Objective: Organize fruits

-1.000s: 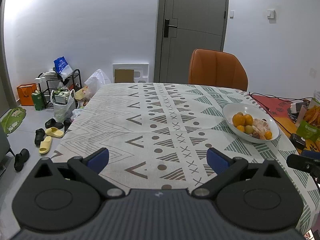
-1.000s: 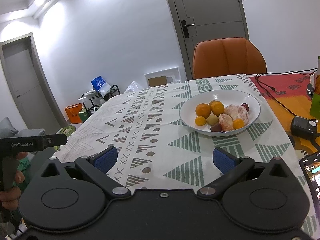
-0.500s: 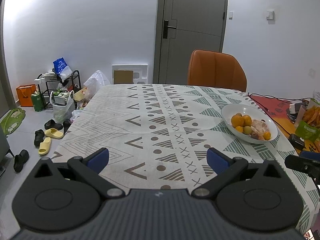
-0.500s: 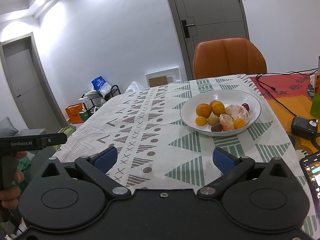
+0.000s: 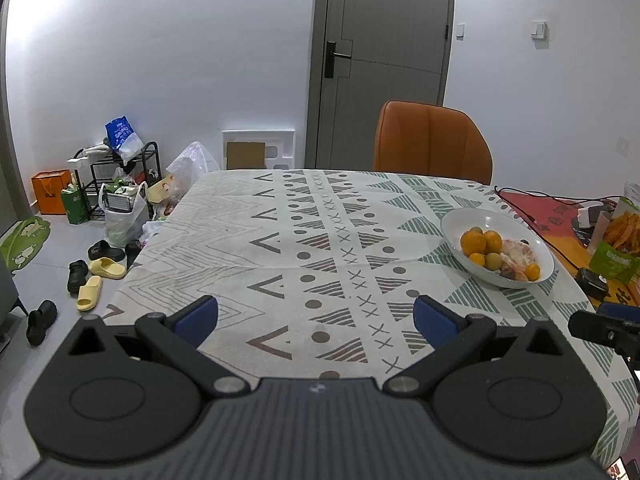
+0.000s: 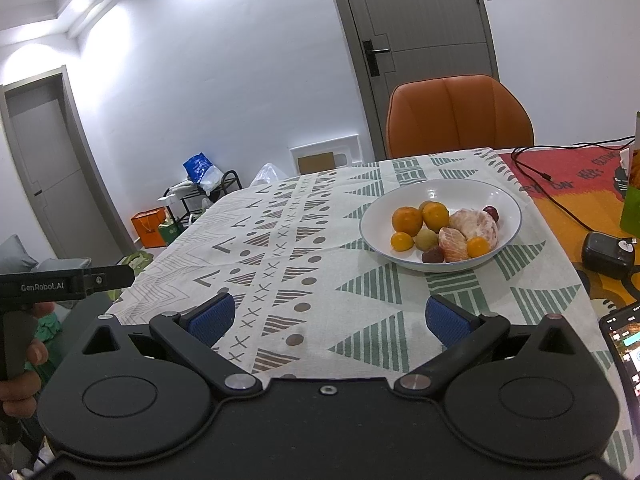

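A long table covered by a white cloth printed with green and brown triangles, dots and crosses [image 6: 304, 248] is filling the middle of both views, and everything else is sitting in relation to it. Behind its far edge an orange padded chair [image 6: 456, 116] is standing, tucked close, in front of a grey door [image 5: 384, 60]. On the floor off the table's left side a black wire shoe rack [image 5: 120, 176] is standing with bags and slippers lying around it.

On the table's right half a wide, shallow white ceramic bowl [image 6: 500, 200] is resting flat, and the fruit is sitting inside it: two larger round oranges [image 6: 407, 220], a peeled orange showing pale segments [image 6: 476, 226], two small yellow-orange kumquat-like fruits, one greenish round fruit and two dark red ones, all touching one another in a loose heap. Just past the bowl, on the table's bare orange-red right end, a black cable and a small black box [image 6: 608, 254] are lying.

The left gripper [image 5: 316, 320] is hovering above the near edge of the table, its blue-padded jaws spread wide with nothing between them. The right gripper [image 6: 328, 318] is hovering likewise, jaws released and empty, nearer the bowl and well short of it.
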Tool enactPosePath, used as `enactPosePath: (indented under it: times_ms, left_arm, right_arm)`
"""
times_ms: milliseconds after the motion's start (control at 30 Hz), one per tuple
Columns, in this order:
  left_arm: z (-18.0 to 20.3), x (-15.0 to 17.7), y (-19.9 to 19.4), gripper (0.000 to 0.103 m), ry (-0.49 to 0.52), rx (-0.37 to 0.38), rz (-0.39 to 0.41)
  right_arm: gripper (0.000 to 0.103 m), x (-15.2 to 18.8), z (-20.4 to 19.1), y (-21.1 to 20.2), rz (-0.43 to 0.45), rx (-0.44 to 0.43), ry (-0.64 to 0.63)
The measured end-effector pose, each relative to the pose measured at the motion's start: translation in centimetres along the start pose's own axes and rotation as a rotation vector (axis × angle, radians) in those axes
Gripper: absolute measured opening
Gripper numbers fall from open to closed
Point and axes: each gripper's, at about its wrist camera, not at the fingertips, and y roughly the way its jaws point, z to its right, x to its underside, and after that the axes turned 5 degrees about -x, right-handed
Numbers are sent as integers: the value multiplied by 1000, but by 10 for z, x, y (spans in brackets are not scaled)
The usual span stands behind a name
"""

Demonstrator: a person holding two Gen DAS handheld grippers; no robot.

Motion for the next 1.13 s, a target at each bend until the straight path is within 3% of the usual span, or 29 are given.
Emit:
enactPosePath:
  times_ms: [1133]
  left_arm:
    - [-6, -1, -3, 103, 0, 2, 6]
  right_arm:
    - [103, 1, 0, 3, -2, -6, -3]
